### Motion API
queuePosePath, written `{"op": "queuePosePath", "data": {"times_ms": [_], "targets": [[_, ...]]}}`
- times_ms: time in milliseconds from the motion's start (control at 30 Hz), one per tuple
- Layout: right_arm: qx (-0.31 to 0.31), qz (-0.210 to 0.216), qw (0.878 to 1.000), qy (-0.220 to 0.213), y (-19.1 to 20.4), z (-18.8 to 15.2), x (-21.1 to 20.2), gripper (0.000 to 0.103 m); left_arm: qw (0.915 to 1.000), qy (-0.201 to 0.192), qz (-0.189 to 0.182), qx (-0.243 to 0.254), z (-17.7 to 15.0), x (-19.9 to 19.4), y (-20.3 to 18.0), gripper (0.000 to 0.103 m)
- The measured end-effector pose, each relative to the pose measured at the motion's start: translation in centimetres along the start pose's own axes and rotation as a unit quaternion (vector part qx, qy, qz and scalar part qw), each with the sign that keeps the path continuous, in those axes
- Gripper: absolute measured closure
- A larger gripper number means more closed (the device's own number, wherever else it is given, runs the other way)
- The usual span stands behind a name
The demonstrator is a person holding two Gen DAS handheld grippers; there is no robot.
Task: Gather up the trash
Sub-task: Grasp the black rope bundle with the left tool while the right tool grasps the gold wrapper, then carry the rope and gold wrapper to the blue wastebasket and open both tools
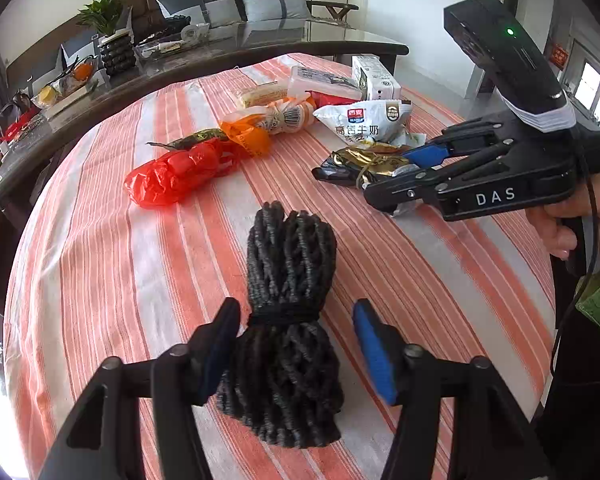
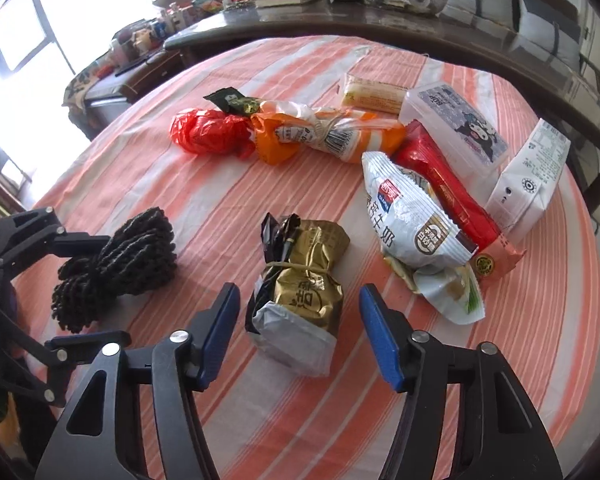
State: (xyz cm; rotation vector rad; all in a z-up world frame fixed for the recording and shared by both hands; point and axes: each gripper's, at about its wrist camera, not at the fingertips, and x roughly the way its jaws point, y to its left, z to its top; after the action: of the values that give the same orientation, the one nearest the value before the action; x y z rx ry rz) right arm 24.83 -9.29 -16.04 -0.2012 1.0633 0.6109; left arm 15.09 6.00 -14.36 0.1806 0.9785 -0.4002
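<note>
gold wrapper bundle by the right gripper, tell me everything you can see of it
The gold wrapper bundle is crinkled, shiny gold foil with black and silver-white parts, tied around its middle by a thin band. It lies on the striped tablecloth, between the open jaws of the right gripper; the pads do not visibly press on it. Nothing else touches it.

Both grippers angle downward with fingers apart, the left gripper [image 1: 296, 344] with its left pad against a bundle and its right pad clear, the right gripper [image 2: 300, 332] touching nothing, gripped by a bare hand [image 1: 580, 220].
</note>
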Motion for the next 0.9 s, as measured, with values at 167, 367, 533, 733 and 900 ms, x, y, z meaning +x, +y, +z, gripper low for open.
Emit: {"op": "queuePosePath", "data": {"times_ms": [167,367,533,733,900], "targets": [[0.005,0.0,1.0,-0.021,-0.3,-2.4,-2.8,0.059,0.9982,-0.013,0.01,-0.057,-0.5,-0.9,0.1,0.063],[-0.003,-0.025,1.0,0.004,-0.7,-6.6,-5.2,0.057,0.9977,-0.016,-0.002,-0.066,-1.0,-1.1,-1.3,0.045],[0.002,-0.021,1.0,0.003,-1.4,-6.8,-5.4,0.042,0.9984,-0.003,0.003,-0.057,-0.7,-0.7,-1.3,0.042],[-0.006,-0.019,0.999,0.035,-0.9,-5.7,-4.1,0.036,0.9993,0.006,0.011,-0.035,-0.8,-0.2,-2.0,0.043],[0.012,-0.005,0.999,0.049,-1.8,-5.7,-3.5,0.058,0.9992,-0.013,0.008,-0.038,-0.6,-1.0,-2.0,0.067]]}}
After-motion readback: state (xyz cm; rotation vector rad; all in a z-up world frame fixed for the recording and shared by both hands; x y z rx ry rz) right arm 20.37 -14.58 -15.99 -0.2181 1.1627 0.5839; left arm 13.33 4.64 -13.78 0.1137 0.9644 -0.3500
